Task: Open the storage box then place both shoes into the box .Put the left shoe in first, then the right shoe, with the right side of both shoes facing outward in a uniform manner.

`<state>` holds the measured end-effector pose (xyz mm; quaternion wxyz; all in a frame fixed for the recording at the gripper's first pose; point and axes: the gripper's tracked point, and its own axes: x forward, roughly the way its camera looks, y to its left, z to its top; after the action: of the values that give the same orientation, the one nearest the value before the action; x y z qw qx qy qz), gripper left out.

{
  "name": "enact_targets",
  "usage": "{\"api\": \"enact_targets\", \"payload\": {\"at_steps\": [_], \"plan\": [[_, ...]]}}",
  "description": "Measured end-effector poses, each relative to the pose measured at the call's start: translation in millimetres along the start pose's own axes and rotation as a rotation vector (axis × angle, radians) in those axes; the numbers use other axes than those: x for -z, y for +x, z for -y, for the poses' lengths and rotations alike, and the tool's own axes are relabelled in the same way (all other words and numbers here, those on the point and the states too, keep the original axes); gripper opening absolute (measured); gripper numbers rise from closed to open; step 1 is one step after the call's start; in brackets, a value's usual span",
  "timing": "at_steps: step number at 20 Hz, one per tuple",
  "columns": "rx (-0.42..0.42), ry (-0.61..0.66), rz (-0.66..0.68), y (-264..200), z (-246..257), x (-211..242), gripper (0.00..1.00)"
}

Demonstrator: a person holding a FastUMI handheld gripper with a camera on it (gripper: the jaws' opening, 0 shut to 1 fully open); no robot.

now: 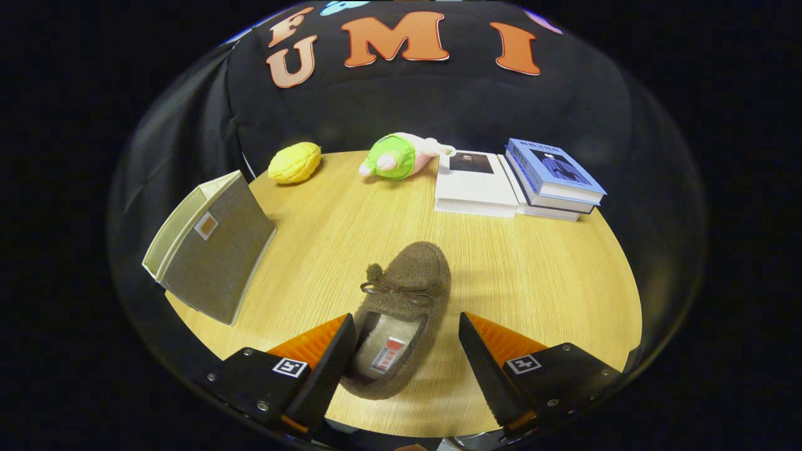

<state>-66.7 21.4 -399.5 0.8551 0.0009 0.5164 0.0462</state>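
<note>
A brown fuzzy slipper (407, 294) with a small bow and pompom lies on the round wooden table (539, 275), toe pointing away from me. Its heel end rests between my fingers. My gripper (407, 329) is open, wider than the shoe, the left finger close to the shoe's side and the right finger apart from it. A grey fabric storage box (210, 250) stands at the table's left edge, beyond the left finger, its opening turned to the left and away from the shoe.
At the back of the table sit a yellow plush toy (294, 163) and a green and pink plush toy (395, 156). To the back right lie a white book (473, 185) and a stack of books (554, 178).
</note>
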Motion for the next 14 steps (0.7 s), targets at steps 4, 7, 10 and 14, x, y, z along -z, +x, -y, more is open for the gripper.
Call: {"api": "enact_targets", "payload": {"at_steps": [4, 7, 10, 14], "plan": [[0.016, -0.011, -0.025, 25.1, 6.0, 12.8, 0.99], [0.009, 0.022, -0.039, 44.0, 9.3, 17.4, 0.99], [0.029, 0.026, -0.021, 60.0, 16.1, 12.7, 0.95], [0.033, 0.039, -0.022, 77.5, 12.2, 12.0, 0.73]]}}
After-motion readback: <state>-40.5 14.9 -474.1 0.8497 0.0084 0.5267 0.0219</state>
